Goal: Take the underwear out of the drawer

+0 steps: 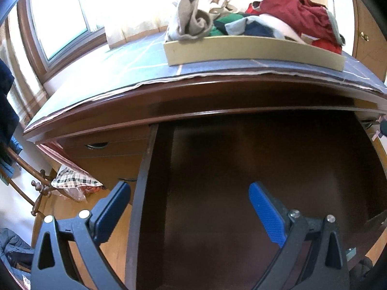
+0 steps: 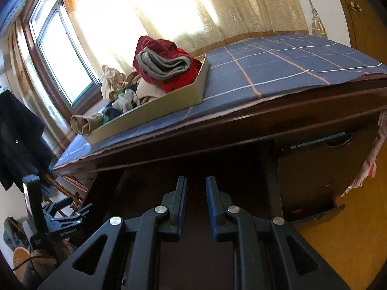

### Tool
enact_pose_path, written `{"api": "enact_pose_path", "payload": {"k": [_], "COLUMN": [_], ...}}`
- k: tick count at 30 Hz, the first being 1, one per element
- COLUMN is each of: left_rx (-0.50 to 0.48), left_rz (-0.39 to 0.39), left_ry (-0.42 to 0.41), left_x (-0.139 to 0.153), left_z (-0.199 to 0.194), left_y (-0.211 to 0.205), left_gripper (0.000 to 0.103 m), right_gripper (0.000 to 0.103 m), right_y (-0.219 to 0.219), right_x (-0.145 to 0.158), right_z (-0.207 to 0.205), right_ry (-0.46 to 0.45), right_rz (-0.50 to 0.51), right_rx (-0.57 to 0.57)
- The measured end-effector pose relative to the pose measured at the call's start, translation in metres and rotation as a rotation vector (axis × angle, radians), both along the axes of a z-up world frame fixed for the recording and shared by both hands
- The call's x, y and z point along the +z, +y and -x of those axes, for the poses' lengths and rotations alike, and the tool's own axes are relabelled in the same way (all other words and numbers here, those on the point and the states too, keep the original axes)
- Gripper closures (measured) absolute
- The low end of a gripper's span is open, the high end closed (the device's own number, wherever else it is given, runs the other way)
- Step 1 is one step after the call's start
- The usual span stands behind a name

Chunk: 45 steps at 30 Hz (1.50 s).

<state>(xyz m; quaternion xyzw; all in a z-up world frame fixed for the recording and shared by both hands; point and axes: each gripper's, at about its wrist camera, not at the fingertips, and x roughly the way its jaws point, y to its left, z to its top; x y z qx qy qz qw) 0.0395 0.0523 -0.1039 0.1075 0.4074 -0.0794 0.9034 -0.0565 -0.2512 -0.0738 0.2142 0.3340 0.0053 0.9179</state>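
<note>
Left wrist view: the left gripper (image 1: 189, 197) hangs with its blue-padded fingers spread wide and nothing between them, above the pulled-out drawer (image 1: 266, 169). One finger is outside the drawer's left wall, the other over its dark inside. The part of the drawer that shows looks bare; no underwear can be made out in it, though the shadow under the worktop (image 1: 169, 91) hides the back. The only garments in view lie heaped in a shallow tan tray (image 1: 241, 49) on the checked cloth (image 1: 135, 58) that covers the worktop: a red piece (image 1: 297, 7), a rolled grey-beige one (image 1: 191, 19), and green, navy and white pieces between them.

Right wrist view: the right gripper (image 2: 196, 183) points into the same dark drawer (image 2: 229, 166), its fingers drawn near together with a narrow gap and nothing caught in it. The tray (image 2: 154, 111) sits on the worktop's left part, with a grey folded piece (image 2: 164, 64) on top of the red one (image 2: 169, 48).

Such underwear should be light, soft and limp: it will sag and drape, not hold a shape, and cannot break. Thin fabric may slip from a shallow pinch, so I would take a bunched fold or the thicker waistband, deep between the pads, and lift clear of the drawer's rim so it does not snag
</note>
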Motion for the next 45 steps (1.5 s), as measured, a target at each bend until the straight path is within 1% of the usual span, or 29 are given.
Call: {"api": "enact_pose_path", "payload": {"k": [4,5,6,8,10,15,19,22,27,31,41,45], "left_rx": [0.0,0.003,0.004,0.006,0.011,0.014,0.013,0.014,0.012,0.01,-0.004,0.006], "left_rz": [0.017,0.026,0.031,0.044,0.044,0.05,0.044,0.05,0.05,0.057,0.065,0.074], "left_ry": [-0.018,-0.019,-0.017,-0.011,-0.019,-0.045,-0.058,-0.07,-0.076,-0.09,-0.123,-0.151], "left_x": [0.006,0.007,0.008,0.01,0.014,0.025,0.031,0.036,0.042,0.048,0.06,0.066], "left_z": [0.002,0.002,0.001,0.0,0.001,0.006,0.012,0.017,0.022,0.025,0.038,0.043], "left_y": [0.0,0.0,0.001,0.0,-0.001,-0.005,-0.007,-0.009,-0.013,-0.015,-0.022,-0.023], "left_gripper": [0.003,0.003,0.003,0.003,0.003,0.003,0.003,0.003,0.003,0.003,0.003,0.003], "right_gripper": [0.085,0.083,0.079,0.049,0.043,0.042,0.042,0.042,0.042,0.042,0.042,0.042], "right_y": [0.008,0.011,0.013,0.019,0.026,0.049,0.058,0.059,0.056,0.06,0.072,0.075], "right_x": [-0.001,-0.001,-0.001,0.0,0.003,0.01,0.014,0.017,0.016,0.015,0.027,0.027], "right_z": [0.005,0.004,0.003,0.001,0.001,-0.002,0.001,0.004,0.012,0.02,0.039,0.046], "right_ry": [0.017,0.023,0.029,0.032,0.018,0.019,0.027,0.028,0.029,0.035,-0.024,-0.026], "right_rz": [0.018,0.02,0.021,0.02,0.023,0.048,0.051,0.044,-0.01,-0.021,0.009,0.012], "right_rx": [-0.002,0.001,0.005,0.022,0.034,0.088,0.09,0.076,0.03,0.011,0.002,0.0]}}
